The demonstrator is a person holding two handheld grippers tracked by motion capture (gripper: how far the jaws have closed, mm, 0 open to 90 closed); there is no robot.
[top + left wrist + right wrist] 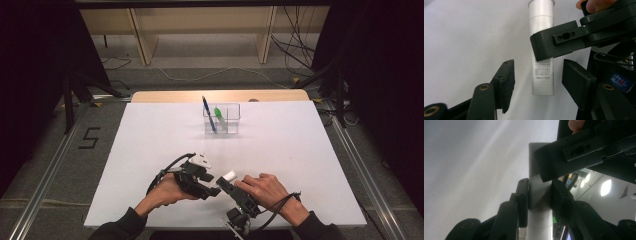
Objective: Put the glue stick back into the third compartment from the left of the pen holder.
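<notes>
Right hand-held gripper (540,195) clamps white tube (537,185), apparently.

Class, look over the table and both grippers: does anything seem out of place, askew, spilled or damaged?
Nothing stands out. The white tube is intact, clamped by the right gripper, its end between the left gripper's open jaws. The pens stand in the clear holder.
</notes>
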